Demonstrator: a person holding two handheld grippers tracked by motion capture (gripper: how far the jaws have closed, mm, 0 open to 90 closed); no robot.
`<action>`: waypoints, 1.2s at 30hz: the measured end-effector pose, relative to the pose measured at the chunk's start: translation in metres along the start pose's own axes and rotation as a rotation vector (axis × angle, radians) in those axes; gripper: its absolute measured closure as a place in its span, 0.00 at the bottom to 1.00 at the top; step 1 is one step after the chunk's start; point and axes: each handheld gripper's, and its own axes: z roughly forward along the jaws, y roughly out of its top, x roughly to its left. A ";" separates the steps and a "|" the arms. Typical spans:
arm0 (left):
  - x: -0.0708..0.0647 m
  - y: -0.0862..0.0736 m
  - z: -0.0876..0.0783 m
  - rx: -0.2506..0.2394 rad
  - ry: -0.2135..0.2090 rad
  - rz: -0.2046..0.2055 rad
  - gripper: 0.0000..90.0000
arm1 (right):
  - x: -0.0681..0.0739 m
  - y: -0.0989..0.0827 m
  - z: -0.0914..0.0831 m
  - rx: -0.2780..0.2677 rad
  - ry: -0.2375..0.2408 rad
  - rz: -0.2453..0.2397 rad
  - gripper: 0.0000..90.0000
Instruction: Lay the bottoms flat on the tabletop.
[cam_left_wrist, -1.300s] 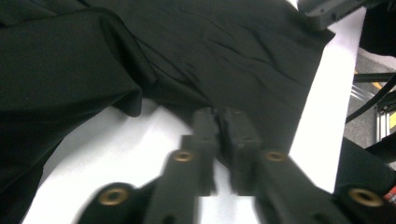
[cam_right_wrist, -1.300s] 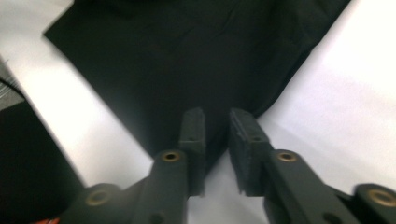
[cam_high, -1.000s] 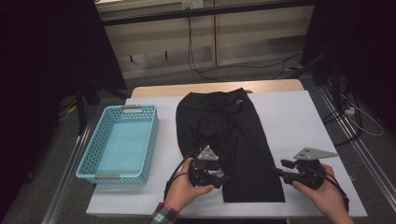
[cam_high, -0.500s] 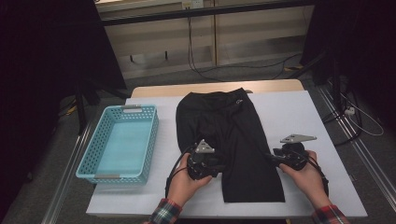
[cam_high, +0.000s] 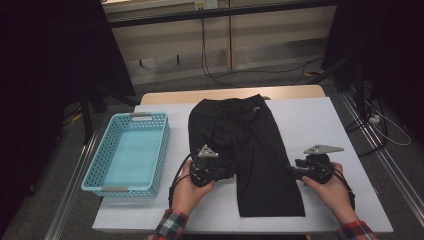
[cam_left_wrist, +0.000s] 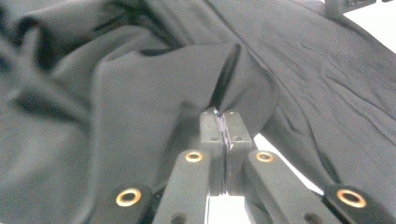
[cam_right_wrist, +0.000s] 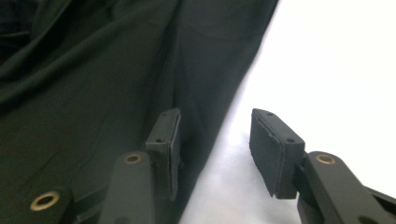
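Shorts, black, matte, creased, flat on white table

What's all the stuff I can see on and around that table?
black shorts: one, black, spread flat mid-table, one edge bunched at the left gripper
basket: one, light blue, perforated, left part of the table
table: one, white top
cables: several, dark, on the floor behind the table
left gripper: one, black, jaws just closed, pinching a fold of the shorts
right gripper: one, black, jaws open astride the shorts' right edge
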 end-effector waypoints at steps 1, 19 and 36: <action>0.004 -0.003 -0.008 -0.003 -0.001 -0.017 0.99 | -0.001 0.000 -0.001 -0.005 -0.004 -0.001 0.59; 0.024 -0.008 -0.038 -0.032 0.096 -0.053 0.99 | -0.004 0.000 0.004 0.027 0.031 -0.034 1.00; 0.023 -0.006 -0.032 -0.015 0.093 -0.004 0.96 | -0.023 0.022 0.008 -0.060 -0.045 0.013 0.60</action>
